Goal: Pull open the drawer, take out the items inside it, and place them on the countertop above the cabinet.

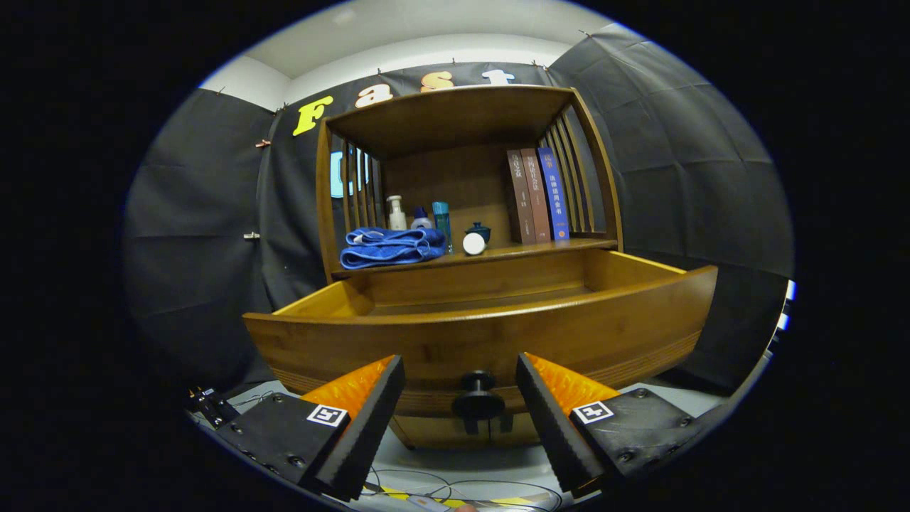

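My claw (461, 373) is spread wide, gripping nothing; the drawer's black knob (478, 402) sits between its fingers, untouched. The drawer (483, 334) is pulled out toward me, its long front running crosswise just ahead.

The gripper (461, 373) is level, its fingers (370, 419) spread wide, holding nothing.

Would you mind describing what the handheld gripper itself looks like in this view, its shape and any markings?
The gripper has two wedge-shaped fingers that taper toward their tips, each with a ridged, saw-toothed inner face. Each finger sits on a flat black base plate fastened with round screws. Each plate carries a small square white tag printed with a black pattern. No cables run along the fingers themselves.
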The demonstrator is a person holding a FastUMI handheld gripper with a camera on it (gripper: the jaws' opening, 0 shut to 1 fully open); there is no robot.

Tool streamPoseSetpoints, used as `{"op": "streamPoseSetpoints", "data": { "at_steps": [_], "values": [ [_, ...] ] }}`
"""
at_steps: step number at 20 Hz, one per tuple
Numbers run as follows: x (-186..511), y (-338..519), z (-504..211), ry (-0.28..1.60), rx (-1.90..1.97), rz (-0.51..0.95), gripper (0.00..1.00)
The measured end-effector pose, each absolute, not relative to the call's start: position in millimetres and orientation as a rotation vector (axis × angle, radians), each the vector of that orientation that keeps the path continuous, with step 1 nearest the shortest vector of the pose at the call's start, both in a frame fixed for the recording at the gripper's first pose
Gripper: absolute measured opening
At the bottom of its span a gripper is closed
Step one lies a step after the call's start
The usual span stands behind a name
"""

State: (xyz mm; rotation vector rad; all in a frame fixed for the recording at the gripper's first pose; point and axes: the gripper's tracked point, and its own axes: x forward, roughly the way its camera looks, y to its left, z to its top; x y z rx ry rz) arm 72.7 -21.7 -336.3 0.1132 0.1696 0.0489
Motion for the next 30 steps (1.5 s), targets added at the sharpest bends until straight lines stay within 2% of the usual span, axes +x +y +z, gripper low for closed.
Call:
{"op": "streamPoseSetpoints", "data": {
  "at_steps": [8, 16, 30],
  "values": [
    [90, -33, -352, 0.154, 0.096, -0.014, 0.97],
    [97, -33, -351, 0.141, 0.084, -0.018, 0.99],
    [204, -33, -341, 0.179, 0.125, -0.015, 1.00]
  ]
}}
